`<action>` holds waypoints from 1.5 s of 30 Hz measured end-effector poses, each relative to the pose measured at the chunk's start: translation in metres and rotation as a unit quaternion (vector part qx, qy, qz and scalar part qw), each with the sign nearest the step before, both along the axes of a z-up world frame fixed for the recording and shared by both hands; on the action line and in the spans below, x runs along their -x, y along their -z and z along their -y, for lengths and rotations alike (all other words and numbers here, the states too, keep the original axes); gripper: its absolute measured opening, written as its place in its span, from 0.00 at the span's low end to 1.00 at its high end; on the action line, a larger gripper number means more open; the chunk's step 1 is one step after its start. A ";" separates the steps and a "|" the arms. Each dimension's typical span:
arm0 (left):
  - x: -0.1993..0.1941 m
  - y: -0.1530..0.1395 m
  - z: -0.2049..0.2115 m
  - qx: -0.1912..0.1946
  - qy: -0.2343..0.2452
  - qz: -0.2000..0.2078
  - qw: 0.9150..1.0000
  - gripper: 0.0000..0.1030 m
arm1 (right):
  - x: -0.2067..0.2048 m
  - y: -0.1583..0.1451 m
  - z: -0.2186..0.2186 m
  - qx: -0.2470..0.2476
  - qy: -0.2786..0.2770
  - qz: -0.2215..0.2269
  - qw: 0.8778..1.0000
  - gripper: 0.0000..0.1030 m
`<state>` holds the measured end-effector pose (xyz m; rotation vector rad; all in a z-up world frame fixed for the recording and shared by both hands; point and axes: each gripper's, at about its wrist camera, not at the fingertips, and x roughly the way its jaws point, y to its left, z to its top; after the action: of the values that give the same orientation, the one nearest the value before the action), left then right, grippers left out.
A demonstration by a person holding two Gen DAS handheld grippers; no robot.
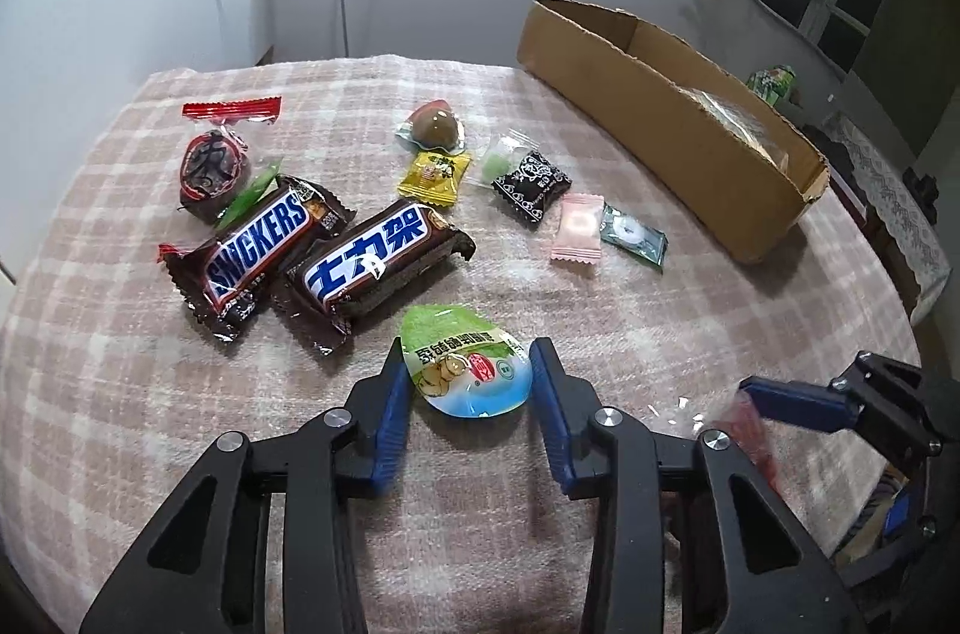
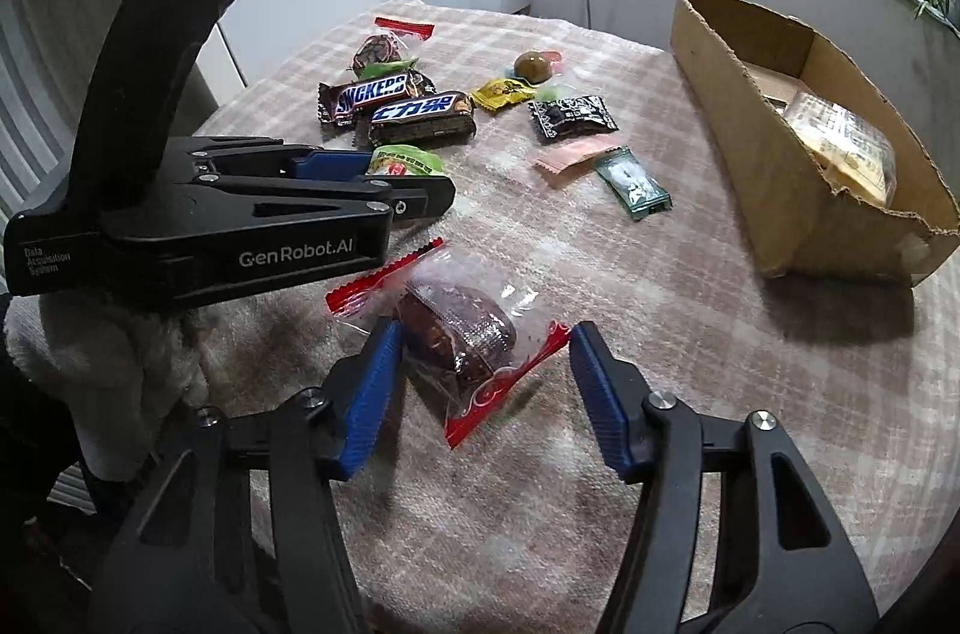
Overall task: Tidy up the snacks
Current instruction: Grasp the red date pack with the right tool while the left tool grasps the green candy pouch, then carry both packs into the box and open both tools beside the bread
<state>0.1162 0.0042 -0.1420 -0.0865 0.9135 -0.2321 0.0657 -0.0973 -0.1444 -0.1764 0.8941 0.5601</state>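
A green-lidded snack cup (image 1: 465, 364) lies on the checked tablecloth, and my left gripper (image 1: 470, 370) is shut on it, both blue pads against its sides. The right wrist view shows the same cup (image 2: 405, 156) from the side, inside the left gripper (image 2: 411, 178). My right gripper (image 2: 483, 352) stands open around a dark snack in a clear, red-ended wrapper (image 2: 462, 328). Its left pad touches the film and its right pad sits at the wrapper's red corner. A blue finger (image 1: 792, 403) of the right gripper shows at the lower right of the left wrist view.
An open cardboard box (image 2: 750, 141) at the right holds a pale wrapped pack (image 2: 846, 141). Two Snickers bars (image 1: 312, 250), a red-topped dark snack (image 1: 210, 172) and several small candies (image 1: 528, 184) lie mid-table. The cloth (image 1: 600, 310) drops off at the right edge.
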 end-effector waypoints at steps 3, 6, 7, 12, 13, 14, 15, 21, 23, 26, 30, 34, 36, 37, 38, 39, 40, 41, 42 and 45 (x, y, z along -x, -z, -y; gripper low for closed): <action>0.000 0.001 0.000 0.001 0.002 0.001 1.000 0.34 | -0.001 0.001 -0.001 -0.010 -0.007 -0.004 1.000 0.39; 0.000 0.001 -0.001 0.005 0.000 0.001 1.000 0.33 | -0.001 0.001 -0.004 -0.012 -0.010 -0.001 1.000 0.38; 0.000 0.001 -0.002 0.009 -0.001 0.001 1.000 0.33 | -0.001 0.001 -0.005 -0.011 -0.011 0.000 1.000 0.38; 0.002 0.000 -0.006 0.018 -0.006 0.002 1.000 0.30 | -0.002 -0.002 -0.002 -0.020 -0.005 0.000 1.000 0.37; 0.002 0.000 -0.007 0.021 -0.007 0.002 1.000 0.30 | -0.002 -0.003 -0.001 -0.021 -0.003 0.000 1.000 0.37; 0.002 -0.001 -0.008 0.021 -0.008 0.003 1.000 0.30 | -0.002 -0.004 0.001 -0.022 -0.001 0.001 1.000 0.37; 0.002 -0.001 -0.008 0.021 -0.008 0.003 1.000 0.30 | -0.003 -0.005 0.002 -0.024 0.001 0.001 1.000 0.37; 0.005 -0.006 -0.014 0.030 -0.015 0.009 0.999 0.30 | -0.003 -0.011 0.014 -0.031 0.014 0.004 0.999 0.37; 0.007 -0.011 -0.015 0.036 -0.015 0.013 0.999 0.30 | -0.004 -0.015 0.019 -0.034 0.018 0.009 0.999 0.37; 0.008 -0.019 -0.015 0.044 -0.012 0.019 0.999 0.30 | -0.006 -0.024 0.026 -0.039 0.025 0.017 0.999 0.37; 0.005 -0.033 -0.012 0.057 -0.006 0.030 0.998 0.30 | -0.012 -0.037 0.039 -0.044 0.038 0.032 0.998 0.37; -0.004 -0.047 -0.004 0.065 0.003 0.043 0.997 0.30 | -0.023 -0.051 0.058 -0.047 0.060 0.048 0.996 0.37; -0.010 -0.053 0.000 0.068 0.008 0.049 0.996 0.30 | -0.028 -0.056 0.067 -0.049 0.072 0.053 0.995 0.37; -0.013 -0.056 0.002 0.070 0.011 0.051 0.996 0.30 | -0.031 -0.059 0.072 -0.050 0.077 0.056 0.994 0.37; -0.015 -0.058 0.005 0.072 0.013 0.053 0.996 0.30 | -0.034 -0.063 0.078 -0.050 0.084 0.060 0.993 0.37; -0.019 -0.060 0.008 0.074 0.015 0.055 0.996 0.30 | -0.037 -0.065 0.083 -0.050 0.089 0.064 0.993 0.37; -0.021 -0.061 0.011 0.076 0.016 0.057 0.995 0.30 | -0.039 -0.067 0.087 -0.050 0.093 0.066 0.992 0.37; -0.025 -0.063 0.014 0.078 0.020 0.059 0.995 0.30 | -0.042 -0.070 0.092 -0.050 0.100 0.069 0.991 0.37; -0.027 -0.065 0.017 0.079 0.022 0.060 0.995 0.30 | -0.045 -0.072 0.096 -0.050 0.104 0.071 0.991 0.37; -0.037 -0.070 0.032 0.084 0.032 0.064 0.994 0.30 | -0.052 -0.077 0.111 -0.050 0.120 0.077 0.989 0.37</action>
<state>0.1528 -0.0276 -0.0719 -0.1962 0.7695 -0.3711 0.1175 -0.2083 -0.0671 -0.0202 0.7231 0.3610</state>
